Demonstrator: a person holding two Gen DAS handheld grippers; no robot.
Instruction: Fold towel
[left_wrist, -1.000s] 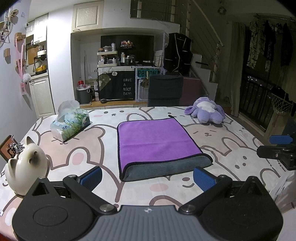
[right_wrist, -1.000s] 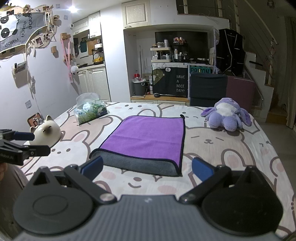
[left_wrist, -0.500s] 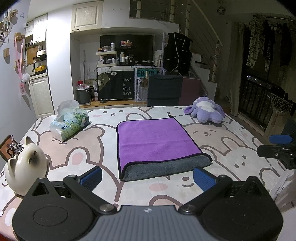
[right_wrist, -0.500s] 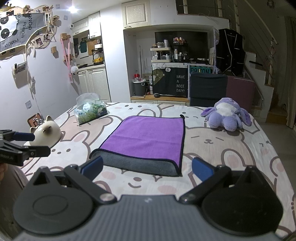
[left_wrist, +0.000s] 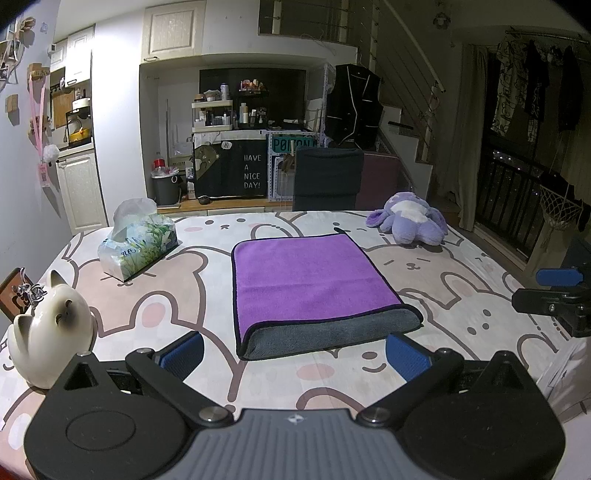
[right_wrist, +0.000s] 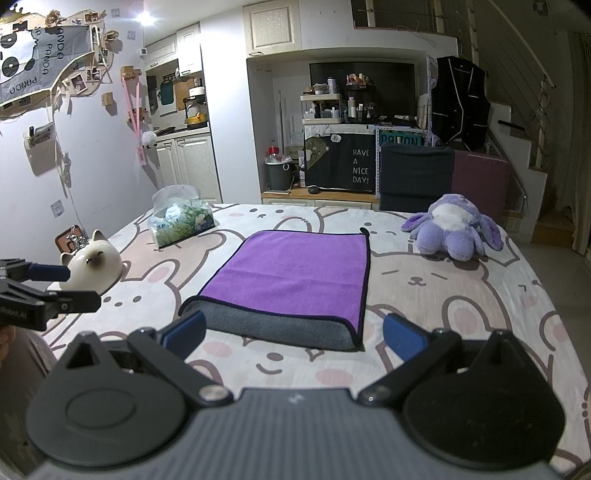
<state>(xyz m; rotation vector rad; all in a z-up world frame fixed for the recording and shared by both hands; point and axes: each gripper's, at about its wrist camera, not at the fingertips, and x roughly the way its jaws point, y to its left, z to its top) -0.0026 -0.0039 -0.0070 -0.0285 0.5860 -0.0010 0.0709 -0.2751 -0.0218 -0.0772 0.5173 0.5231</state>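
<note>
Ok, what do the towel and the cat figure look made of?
The towel looks like soft microfiber: matte, fuzzy purple face, grey underside, stitched dark edge. The cat figure is probably glazed ceramic, given its smooth, glossy cream surface, though plastic cannot be ruled out.

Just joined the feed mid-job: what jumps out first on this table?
The purple towel, folded once with its grey underside showing at the near edge, lies flat mid-table. A purple plush toy sits at the far right; a tissue pack and white cat figurine line the left.
</note>
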